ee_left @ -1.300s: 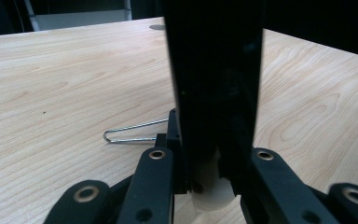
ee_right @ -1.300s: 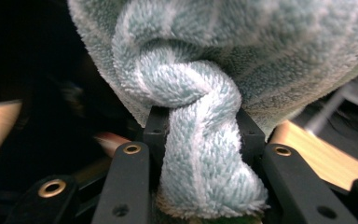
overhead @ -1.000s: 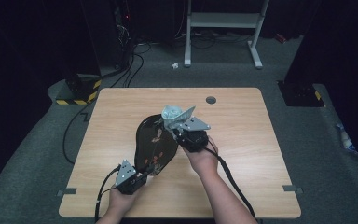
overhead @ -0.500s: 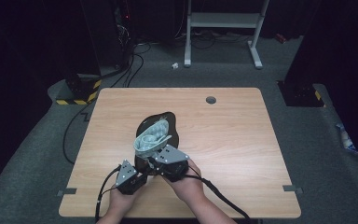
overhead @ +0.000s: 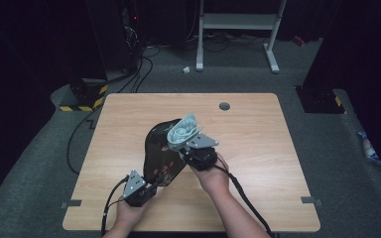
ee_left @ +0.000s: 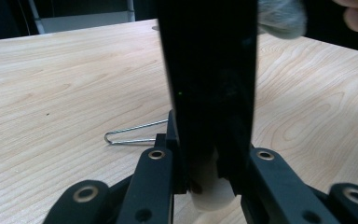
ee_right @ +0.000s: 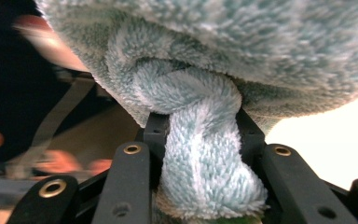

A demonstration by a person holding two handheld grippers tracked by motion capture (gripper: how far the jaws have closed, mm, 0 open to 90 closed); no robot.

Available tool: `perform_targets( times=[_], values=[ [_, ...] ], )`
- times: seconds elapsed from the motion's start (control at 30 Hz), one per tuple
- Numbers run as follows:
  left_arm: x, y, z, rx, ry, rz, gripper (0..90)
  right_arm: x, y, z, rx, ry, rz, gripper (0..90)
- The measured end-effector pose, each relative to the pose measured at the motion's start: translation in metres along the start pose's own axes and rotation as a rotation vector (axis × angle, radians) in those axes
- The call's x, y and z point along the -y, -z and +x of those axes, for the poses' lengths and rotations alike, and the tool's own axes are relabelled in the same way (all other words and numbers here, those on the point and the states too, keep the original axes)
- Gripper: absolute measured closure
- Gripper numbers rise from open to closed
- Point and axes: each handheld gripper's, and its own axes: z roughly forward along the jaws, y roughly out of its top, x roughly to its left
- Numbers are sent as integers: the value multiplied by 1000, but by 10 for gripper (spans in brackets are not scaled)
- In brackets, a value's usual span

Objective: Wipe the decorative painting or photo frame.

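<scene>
Near the middle of the tabletop (overhead: 258, 144), a dark oval tray (overhead: 159, 154) stands tilted on edge, left gripper (overhead: 146, 191) jaws clamped on its near rim. Right gripper (overhead: 191, 148) jaws are shut on a pale blue fluffy cloth (overhead: 182, 131) pressed against the tray's upper edge. Just beside the tray, a wire clip (ee_left: 130, 135) lies on the wood.

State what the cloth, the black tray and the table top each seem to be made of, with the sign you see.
Cloth: soft pale blue-green microfibre or fleece; fuzzy pile. Black tray: probably lacquered wood or plastic; glossy, thin, rigid, with a painted motif. Table top: light wood or wood-look laminate; matt grain lines.
</scene>
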Motion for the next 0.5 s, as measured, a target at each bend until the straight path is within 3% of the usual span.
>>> perform_targets(
  times=[0.1,0.2,0.37,0.5],
  values=[
    [0,0,0,-1,1,-1,779,4,-7,-15,30,-28,26,657],
    [0,0,0,-1,0,-1,778,8,-10,-19,31,-33,30,657],
    [0,0,-1,-5,-6,0,776,8,-7,-9,15,-20,19,657],
    [0,0,-1,-3,-13,0,778,6,8,21,-52,22,-25,657]
  ],
)
